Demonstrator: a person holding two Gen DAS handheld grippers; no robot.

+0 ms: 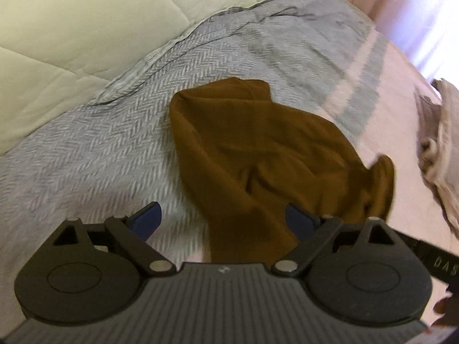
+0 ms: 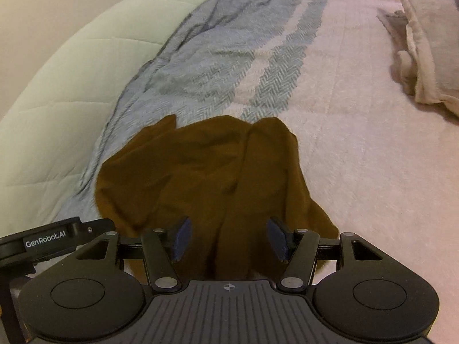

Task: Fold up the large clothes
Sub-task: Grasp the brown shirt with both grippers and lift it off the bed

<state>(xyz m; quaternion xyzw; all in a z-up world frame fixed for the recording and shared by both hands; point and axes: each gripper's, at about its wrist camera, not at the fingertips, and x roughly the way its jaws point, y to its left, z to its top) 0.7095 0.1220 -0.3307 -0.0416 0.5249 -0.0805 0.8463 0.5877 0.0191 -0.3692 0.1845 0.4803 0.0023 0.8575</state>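
A crumpled brown garment (image 1: 258,149) lies on the bed, across the border between the blue-grey herringbone blanket (image 1: 114,143) and the pink blanket (image 1: 396,109). My left gripper (image 1: 223,218) hovers over the garment's near end. Its jaws stand wide and its blue pads touch nothing. In the right wrist view the same brown garment (image 2: 200,172) runs under my right gripper (image 2: 229,238). That gripper is open, with the cloth lying in the gap between its pads, which do not press on it. The left gripper's body (image 2: 57,238) shows at the lower left there.
A cream quilted cover (image 2: 57,86) lies along the left side of the bed. A beige folded cloth pile (image 2: 430,43) sits on the pink blanket (image 2: 358,143) at the far right. The blue-grey blanket (image 2: 215,57) stretches beyond the garment.
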